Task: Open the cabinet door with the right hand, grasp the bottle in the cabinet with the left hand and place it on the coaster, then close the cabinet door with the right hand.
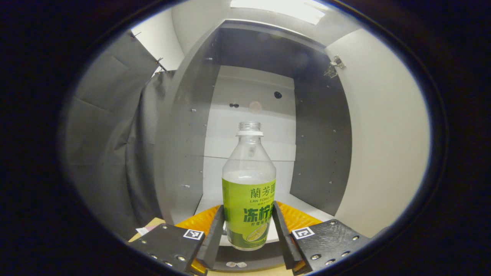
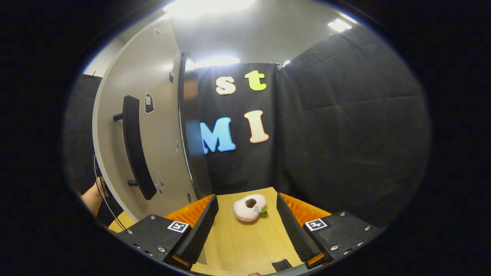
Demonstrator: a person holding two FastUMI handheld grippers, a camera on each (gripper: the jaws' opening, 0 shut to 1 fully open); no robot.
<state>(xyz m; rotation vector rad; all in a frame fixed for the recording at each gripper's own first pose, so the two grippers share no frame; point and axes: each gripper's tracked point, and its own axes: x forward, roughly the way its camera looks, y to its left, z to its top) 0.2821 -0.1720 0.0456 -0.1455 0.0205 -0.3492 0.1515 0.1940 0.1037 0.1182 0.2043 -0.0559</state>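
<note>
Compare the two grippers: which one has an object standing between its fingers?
The left gripper: the green-labelled bottle stands between its fingers in the open cabinet. The right gripper has only bare table between its fingers.

The left tool (image 1: pixel 248 230) has two flat dark mounting plates, each studded with silver screws and bearing a small square black-and-white marker at its inner corner. Ribbed orange panels sit behind its slanted fingers. The right tool (image 2: pixel 247 226) is built alike: screwed dark plates, square markers, ribbed orange backing.
</note>
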